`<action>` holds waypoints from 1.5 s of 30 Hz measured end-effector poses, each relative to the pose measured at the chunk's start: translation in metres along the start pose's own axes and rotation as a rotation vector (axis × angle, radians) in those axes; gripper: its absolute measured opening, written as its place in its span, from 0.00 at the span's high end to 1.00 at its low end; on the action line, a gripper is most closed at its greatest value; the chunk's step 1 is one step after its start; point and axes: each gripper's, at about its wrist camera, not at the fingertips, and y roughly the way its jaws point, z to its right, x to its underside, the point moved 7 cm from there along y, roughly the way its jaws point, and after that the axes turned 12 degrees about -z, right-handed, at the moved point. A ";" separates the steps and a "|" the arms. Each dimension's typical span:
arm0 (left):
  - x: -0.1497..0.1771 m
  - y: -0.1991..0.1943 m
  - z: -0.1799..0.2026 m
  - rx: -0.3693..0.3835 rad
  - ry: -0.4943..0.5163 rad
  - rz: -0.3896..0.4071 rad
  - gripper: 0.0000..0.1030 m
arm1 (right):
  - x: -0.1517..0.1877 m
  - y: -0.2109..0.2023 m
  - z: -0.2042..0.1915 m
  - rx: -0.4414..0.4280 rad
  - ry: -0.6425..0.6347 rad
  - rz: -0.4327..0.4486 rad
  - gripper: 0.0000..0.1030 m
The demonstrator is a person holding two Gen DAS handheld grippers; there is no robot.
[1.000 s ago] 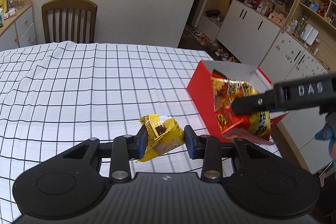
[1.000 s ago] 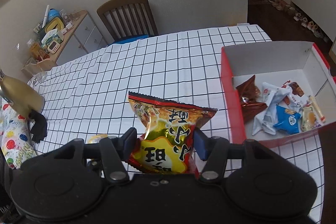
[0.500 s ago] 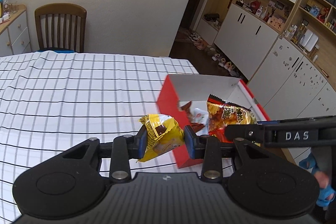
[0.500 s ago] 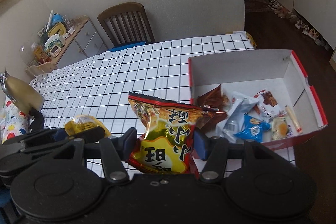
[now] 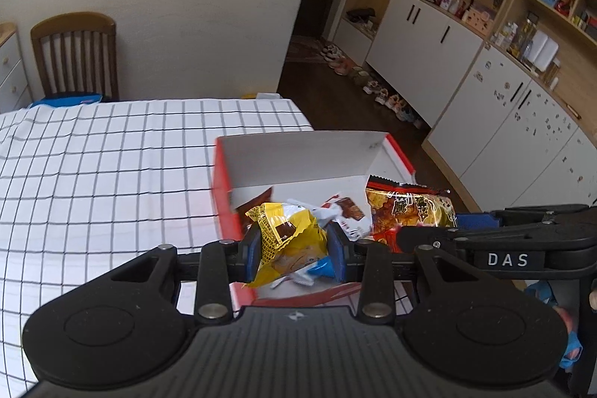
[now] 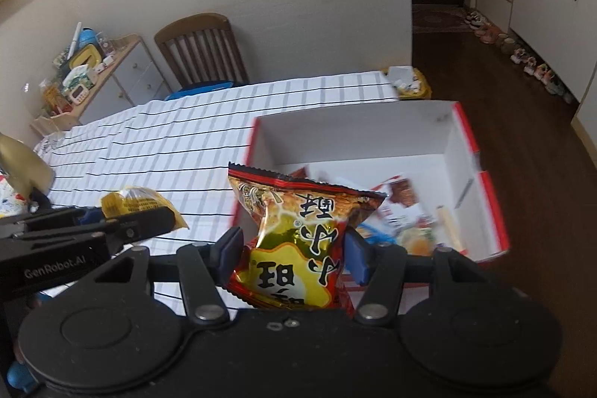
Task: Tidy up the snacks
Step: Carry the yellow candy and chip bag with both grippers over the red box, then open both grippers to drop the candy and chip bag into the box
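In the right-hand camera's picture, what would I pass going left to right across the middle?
Left tool gripping a yellow snack packet → red and gold noodle packet pinched in the right tool → red box with small snacks inside.

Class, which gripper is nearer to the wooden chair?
Left. The left gripper sits on the wooden chair side; the right gripper is farther, toward the cabinets.

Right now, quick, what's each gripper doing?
Left gripper: closed on the yellow snack packet.
Right gripper: closed on the red noodle packet.
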 end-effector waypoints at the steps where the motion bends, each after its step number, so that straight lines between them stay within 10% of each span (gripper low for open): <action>1: -0.002 0.003 0.005 -0.001 0.009 -0.005 0.65 | -0.001 -0.001 0.006 0.006 0.001 0.001 0.45; 22: -0.040 0.088 0.042 -0.120 0.054 -0.149 0.65 | -0.025 0.023 0.087 0.259 -0.141 -0.001 0.45; 45: -0.058 0.161 0.034 -0.223 0.073 -0.234 0.65 | -0.039 0.095 0.087 0.275 -0.283 -0.099 0.46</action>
